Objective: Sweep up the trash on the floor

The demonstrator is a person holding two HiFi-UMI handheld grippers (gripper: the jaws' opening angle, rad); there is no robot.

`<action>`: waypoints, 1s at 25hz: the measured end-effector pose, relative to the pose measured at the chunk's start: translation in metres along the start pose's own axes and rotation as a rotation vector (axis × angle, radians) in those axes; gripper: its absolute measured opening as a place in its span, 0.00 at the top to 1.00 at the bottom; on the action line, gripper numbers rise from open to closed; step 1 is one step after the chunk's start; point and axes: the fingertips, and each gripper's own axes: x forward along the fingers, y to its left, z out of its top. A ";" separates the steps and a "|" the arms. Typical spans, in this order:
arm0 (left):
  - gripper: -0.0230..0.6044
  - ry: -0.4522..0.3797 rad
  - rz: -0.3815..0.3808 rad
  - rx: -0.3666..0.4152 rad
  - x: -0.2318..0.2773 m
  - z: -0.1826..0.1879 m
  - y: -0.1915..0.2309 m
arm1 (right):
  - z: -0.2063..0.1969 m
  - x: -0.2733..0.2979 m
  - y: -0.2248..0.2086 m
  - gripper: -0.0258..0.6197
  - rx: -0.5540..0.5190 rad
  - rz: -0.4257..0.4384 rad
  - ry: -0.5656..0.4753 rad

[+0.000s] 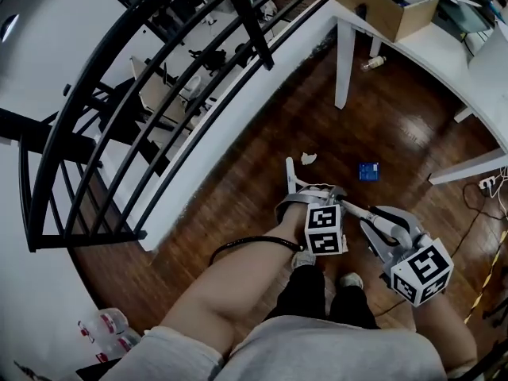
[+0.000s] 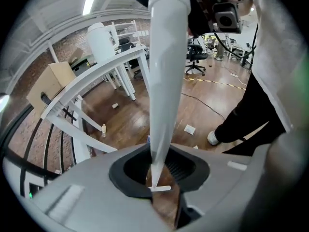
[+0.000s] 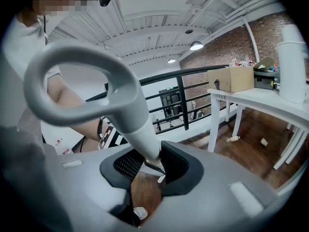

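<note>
Trash (crumpled white paper (image 1: 308, 159), blue packet (image 1: 367, 171)) lay on the wood floor (image 1: 254, 185) just ahead of both grippers. The left gripper (image 2: 157, 178) clamped a pale tapered shaft (image 2: 164, 81) and the right gripper (image 3: 152, 166) a looped grey handle (image 3: 136, 124), close together.

The head view looks steeply down from above onto the floor (image 1: 381, 125), with the railing (image 1: 87, 239) at left and the table (image 1: 444, 54) far right. The left gripper (image 2: 161, 190) view sits right behind its jaws, which grip a shaft (image 2: 164, 81) filling its middle, and faces across the floor toward the table at left. The right gripper (image 3: 152, 170) view, just as close, looks past a looped handle (image 3: 96, 91) toward railing and table. All three share the table, its box (image 1: 381, 6) and the bottle (image 1: 373, 63) beneath.
</note>
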 end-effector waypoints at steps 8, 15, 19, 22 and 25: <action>0.83 -0.007 -0.094 0.139 0.023 -0.042 0.049 | 0.007 0.063 -0.027 0.79 0.084 -0.132 0.004; 0.83 -0.050 -0.221 0.207 0.046 -0.025 0.047 | -0.008 0.056 -0.052 0.79 0.201 -0.262 -0.011; 0.83 -0.081 -0.265 0.201 0.055 -0.009 0.034 | -0.021 0.038 -0.060 0.80 0.246 -0.321 0.002; 0.83 -0.095 -0.283 0.210 0.057 0.002 0.022 | -0.029 0.025 -0.060 0.80 0.261 -0.346 0.006; 0.83 -0.110 -0.293 0.218 0.058 0.012 0.007 | -0.037 0.011 -0.055 0.80 0.247 -0.366 0.023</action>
